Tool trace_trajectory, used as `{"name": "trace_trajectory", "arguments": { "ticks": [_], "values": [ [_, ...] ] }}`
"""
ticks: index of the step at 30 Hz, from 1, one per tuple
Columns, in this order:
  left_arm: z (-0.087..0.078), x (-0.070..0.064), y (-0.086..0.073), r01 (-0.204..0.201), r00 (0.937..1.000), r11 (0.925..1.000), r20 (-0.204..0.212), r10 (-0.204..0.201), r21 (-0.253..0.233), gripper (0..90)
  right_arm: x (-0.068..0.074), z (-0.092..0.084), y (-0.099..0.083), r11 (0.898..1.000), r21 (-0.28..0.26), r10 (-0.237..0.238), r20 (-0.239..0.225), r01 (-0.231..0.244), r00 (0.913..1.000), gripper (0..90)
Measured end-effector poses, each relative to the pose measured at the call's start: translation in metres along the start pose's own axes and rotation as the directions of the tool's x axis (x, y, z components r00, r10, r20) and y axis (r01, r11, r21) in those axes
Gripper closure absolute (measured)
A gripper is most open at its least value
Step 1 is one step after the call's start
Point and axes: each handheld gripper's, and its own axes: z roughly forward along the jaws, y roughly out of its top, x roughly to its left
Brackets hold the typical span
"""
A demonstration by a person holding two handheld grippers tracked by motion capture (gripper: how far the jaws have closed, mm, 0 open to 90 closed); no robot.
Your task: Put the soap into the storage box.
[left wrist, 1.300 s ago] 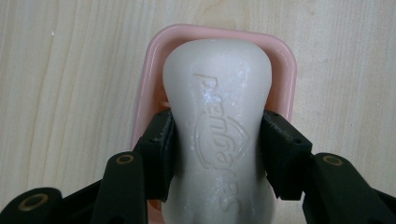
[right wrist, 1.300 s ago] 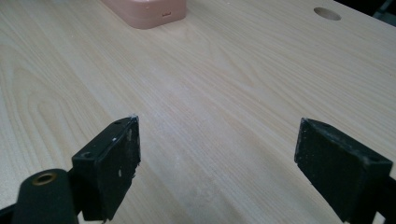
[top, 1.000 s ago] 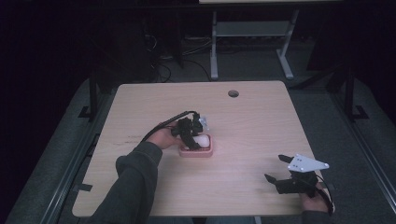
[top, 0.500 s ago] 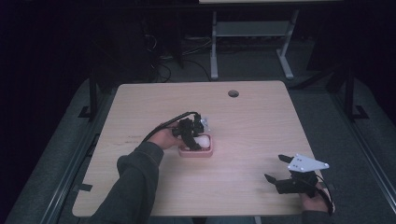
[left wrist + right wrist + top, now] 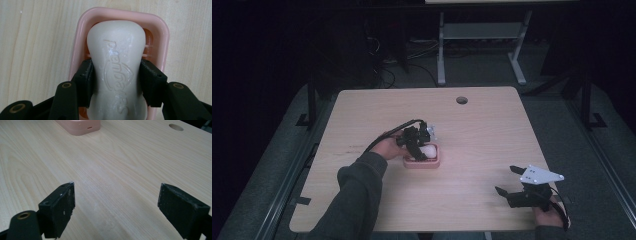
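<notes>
your left gripper [image 5: 116, 82] is clamped across the waist of the soap bar [image 5: 117, 62], which lies in the pink dish [image 5: 165, 35]. the bar's long axis runs straight ahead along the jaws. your right gripper [image 5: 117, 207] rests wide open, empty, well apart.

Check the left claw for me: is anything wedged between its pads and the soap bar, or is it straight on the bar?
Nothing visible is in between. The left claw has both pads pressed directly on the sides of the white soap bar, which sits inside the pink soap dish. The dish walls lie outside the pads.
</notes>
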Motion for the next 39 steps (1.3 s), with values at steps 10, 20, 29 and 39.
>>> {"name": "trace_trajectory", "arguments": {
  "ticks": [10,20,29,39],
  "values": [
    [-0.006,-0.001,0.000,0.003,1.0000,0.9999,-0.009,-0.003,-0.011,46.8,0.001,0.001,0.000,1.000,0.002,-0.002,-0.005,0.002,1.0000,13.6],
    [-0.020,-0.007,-0.006,0.011,0.9995,0.9985,-0.027,-0.013,-0.053,43.2,0.002,0.002,0.000,1.000,0.007,-0.004,-0.005,0.004,1.0000,13.6],
    [-0.031,-0.014,-0.018,0.034,0.9979,0.9951,-0.052,-0.038,-0.093,40.0,0.002,0.003,0.000,1.000,0.009,0.030,-0.010,-0.030,0.9995,13.6],
    [-0.039,-0.026,-0.027,0.039,0.9966,0.9953,-0.068,-0.045,-0.088,36.4,0.003,0.003,0.000,0.999,0.010,0.044,-0.008,-0.044,0.9990,13.6]
  ]
}}
